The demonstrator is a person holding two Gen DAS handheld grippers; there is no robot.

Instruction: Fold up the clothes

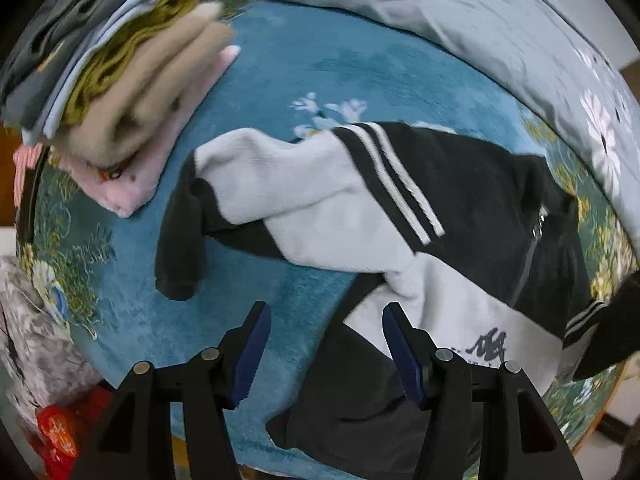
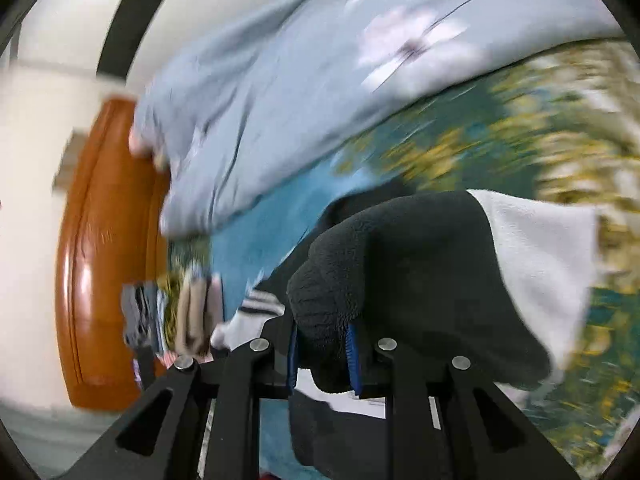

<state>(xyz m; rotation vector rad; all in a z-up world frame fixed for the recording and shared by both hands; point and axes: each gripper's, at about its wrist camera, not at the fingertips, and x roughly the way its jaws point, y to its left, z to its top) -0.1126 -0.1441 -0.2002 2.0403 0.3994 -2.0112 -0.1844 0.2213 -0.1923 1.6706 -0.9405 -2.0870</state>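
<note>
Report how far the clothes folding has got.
Done: a stack of folded clothes sits on the blue blanket. In hand: the right gripper is shut on a black sleeve cuff of the black-and-white fleece jacket. The left gripper is open, empty. Left: the jacket lies mostly unfolded.

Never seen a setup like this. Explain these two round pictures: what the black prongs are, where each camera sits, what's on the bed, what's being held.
No robot here: a person holds a hand-held gripper in each hand, each with a fisheye camera looking along its two fingers. The left view shows the left hand-held gripper, open and empty, over a black and white jacket spread on a blue blanket. A stack of folded clothes sits beside it. The right view, blurred, shows the right hand-held gripper shut on a jacket sleeve.
</note>
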